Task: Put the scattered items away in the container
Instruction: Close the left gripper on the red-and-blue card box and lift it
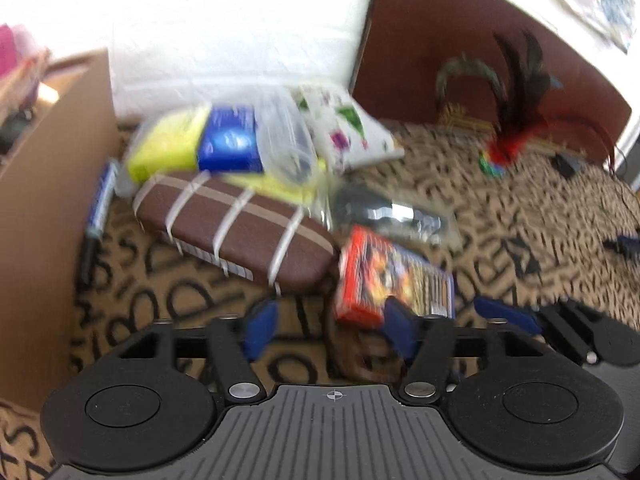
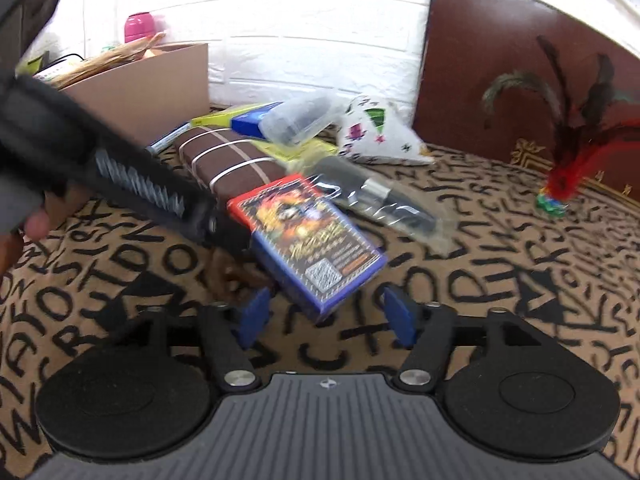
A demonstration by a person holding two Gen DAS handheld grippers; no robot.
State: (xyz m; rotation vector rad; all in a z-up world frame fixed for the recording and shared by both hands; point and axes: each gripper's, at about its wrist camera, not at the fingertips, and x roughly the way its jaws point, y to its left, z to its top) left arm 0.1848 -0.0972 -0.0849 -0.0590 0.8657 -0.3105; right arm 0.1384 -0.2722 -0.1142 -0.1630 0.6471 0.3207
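A red and blue card box (image 1: 384, 276) (image 2: 308, 240) lies tilted on the letter-patterned cloth (image 1: 500, 216) (image 2: 500, 280). My left gripper (image 1: 330, 328) is open; its right pad (image 1: 400, 326) overlaps the box's near edge and its left pad stands clear of the box. In the right wrist view the left gripper's black body (image 2: 132, 188) reaches in from the left to the box's left edge. My right gripper (image 2: 328, 318) is open, with the box's near corner between its pads and a gap on each side. The cardboard container (image 1: 44, 200) (image 2: 160, 80) stands at the left.
Behind the box lie a brown striped case (image 1: 236, 224) (image 2: 228, 156), a yellow and blue pack (image 1: 192, 144), a clear plastic case (image 1: 284, 140) (image 2: 300, 120), a white patterned pouch (image 1: 348, 128) (image 2: 376, 132) and a bagged black item (image 1: 396, 212) (image 2: 384, 200). A feather shuttlecock (image 1: 508, 148) (image 2: 560, 184) sits far right.
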